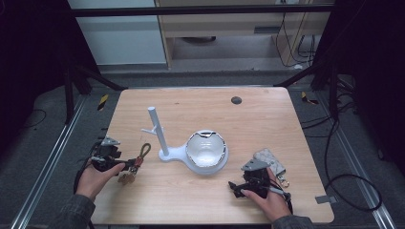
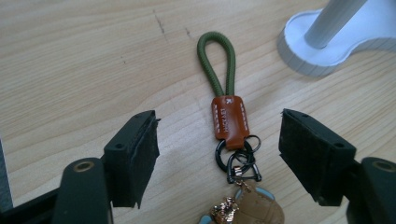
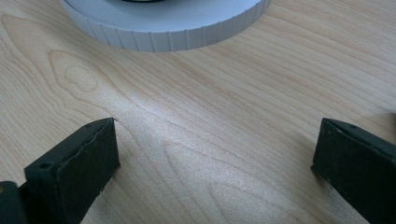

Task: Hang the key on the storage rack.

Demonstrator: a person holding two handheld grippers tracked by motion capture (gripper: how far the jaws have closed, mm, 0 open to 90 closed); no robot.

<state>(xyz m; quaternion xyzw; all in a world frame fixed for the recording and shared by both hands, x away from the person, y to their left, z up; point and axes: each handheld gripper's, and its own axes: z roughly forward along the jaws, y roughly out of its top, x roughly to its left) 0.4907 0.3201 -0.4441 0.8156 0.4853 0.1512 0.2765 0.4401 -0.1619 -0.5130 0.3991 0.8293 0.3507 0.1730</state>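
i have the left gripper [image 2: 219, 154] low over the table [image 1: 267, 119], at the lower left of the high view. its jaws stand apart with the keychain [image 2: 229, 121] lying between them, pads clear of it on both sides. the keychain rests flat on the wood at the centre of the left gripper view: green cord loop [image 2: 217, 60] toward the top, brown leather tab below it, black rings and a charm at the bottom edge. the white stand [image 1: 160, 133] with its upright post and side peg sits just right of it in the high view, joined to a dish [image 1: 206, 149].

my judgement: the step is the pick-up. i should close squarely on the leather tab, not the rings, leaving the cord loop free and open for the peg. a grip on the rings would likely let it swing.

the right gripper [image 3: 215, 163] rests at lower right of the high view, jaws wide apart over bare wood, near a quilted pouch [image 1: 270, 160].
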